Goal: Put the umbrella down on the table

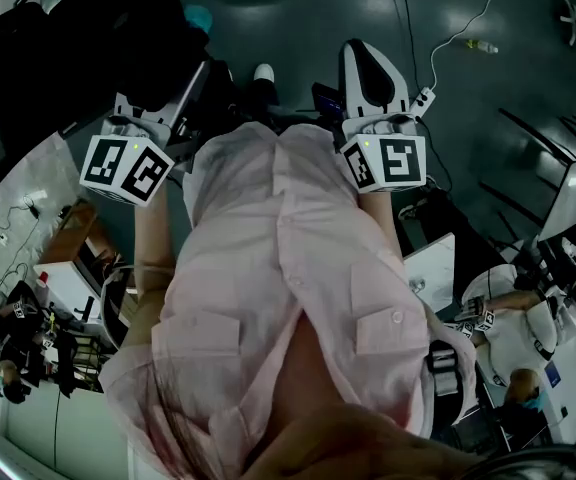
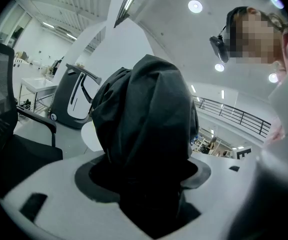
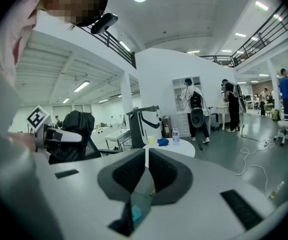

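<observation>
The umbrella [image 2: 144, 114] is a black folded bundle of fabric that fills the space between the jaws of my left gripper [image 2: 146, 184], which is shut on it and holds it up in the air. The right gripper view shows the same black umbrella [image 3: 78, 126] at the left, with the left gripper [image 3: 59, 135] clamped round it. My right gripper [image 3: 146, 166] is shut, pads together, with nothing between them. In the head view both marker cubes flank a pink shirt; the left gripper [image 1: 190, 86] reaches into a dark area and the right gripper [image 1: 368, 63] points forward.
A round white table [image 3: 184, 148] ahead carries a water bottle [image 3: 175, 134], a yellow cup [image 3: 150, 140] and a blue object [image 3: 163, 142]. A black-and-white machine [image 2: 76, 101] and a black chair [image 2: 19, 134] stand at the left. People [image 3: 194, 109] stand further back. Cables lie on the floor [image 3: 256, 156].
</observation>
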The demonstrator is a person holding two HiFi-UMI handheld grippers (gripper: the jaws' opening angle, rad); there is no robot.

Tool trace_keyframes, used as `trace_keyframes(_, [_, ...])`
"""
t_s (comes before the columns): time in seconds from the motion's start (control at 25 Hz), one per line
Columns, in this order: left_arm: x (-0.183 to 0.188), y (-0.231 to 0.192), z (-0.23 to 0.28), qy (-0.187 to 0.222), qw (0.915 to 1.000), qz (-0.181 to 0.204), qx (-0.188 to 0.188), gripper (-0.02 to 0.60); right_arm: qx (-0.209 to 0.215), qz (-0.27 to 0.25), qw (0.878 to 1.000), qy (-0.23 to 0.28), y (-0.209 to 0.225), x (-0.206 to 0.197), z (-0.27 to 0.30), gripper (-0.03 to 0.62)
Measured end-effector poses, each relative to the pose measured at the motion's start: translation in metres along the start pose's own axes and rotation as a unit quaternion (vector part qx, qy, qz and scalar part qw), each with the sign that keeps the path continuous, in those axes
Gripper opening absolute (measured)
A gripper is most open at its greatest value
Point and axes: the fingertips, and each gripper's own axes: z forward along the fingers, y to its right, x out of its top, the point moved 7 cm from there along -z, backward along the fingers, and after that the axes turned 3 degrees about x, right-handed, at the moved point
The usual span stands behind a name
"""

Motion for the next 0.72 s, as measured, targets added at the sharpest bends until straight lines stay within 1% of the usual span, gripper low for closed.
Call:
trace_keyframes(0.16, [-0.002, 0.002, 0.004, 0.009, 0.9999, 0.003, 0.008, 0.324, -0.002, 0.009, 1.000, 0.015, 0.008, 0.001, -0.003, 0.040])
trace_keyframes(0.28, [-0.001, 0.002, 0.010, 0.022, 0.9994, 0.019, 0.020, 0.324, -0.005, 0.008, 1.000, 0.021, 0.015, 0.000, -0.004, 0.040])
trace_keyframes(0.44, [0.000, 0.016, 0.015, 0.038, 0.9981, 0.038, 0.029, 0.324, -0.010, 0.004, 1.000, 0.021, 0.027, -0.002, -0.015, 0.040])
trace_keyframes(0.56, [-0.002, 0.022, 0.018, 0.047, 0.9983, 0.025, 0.024, 0.324, -0.016, 0.002, 1.000, 0.020, 0.034, -0.002, -0.020, 0.040])
trace_keyframes(0.72, [-0.007, 0.018, 0.023, 0.045, 0.9988, 0.003, 0.019, 0.324, -0.024, 0.004, 1.000, 0.017, 0.037, -0.001, -0.013, 0.041])
